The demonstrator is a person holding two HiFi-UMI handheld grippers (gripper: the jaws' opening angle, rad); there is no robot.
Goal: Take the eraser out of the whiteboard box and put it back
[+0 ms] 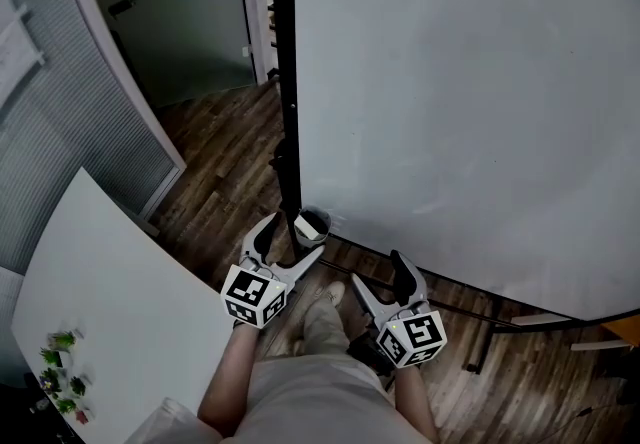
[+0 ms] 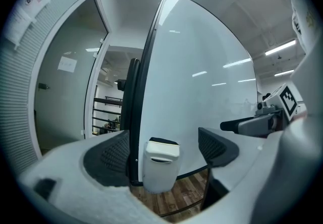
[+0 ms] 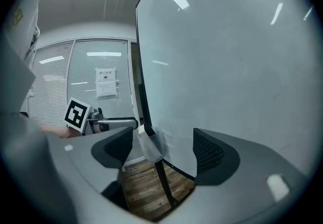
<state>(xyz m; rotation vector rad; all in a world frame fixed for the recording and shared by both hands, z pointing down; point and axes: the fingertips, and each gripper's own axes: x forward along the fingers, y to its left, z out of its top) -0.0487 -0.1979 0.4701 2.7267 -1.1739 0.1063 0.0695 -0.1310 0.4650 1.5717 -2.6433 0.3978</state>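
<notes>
My left tool is held low at the bottom left corner of the whiteboard. Its jaws are wide apart with the small white box between them, and the pads do not touch it. The box hangs on the board's lower corner, right beside the black frame post. The eraser sits inside it, with only its dark top showing above the rim. My right tool is a little further right along the board's bottom edge, above the wooden floor. Its jaws are apart too and grip nothing.
</notes>
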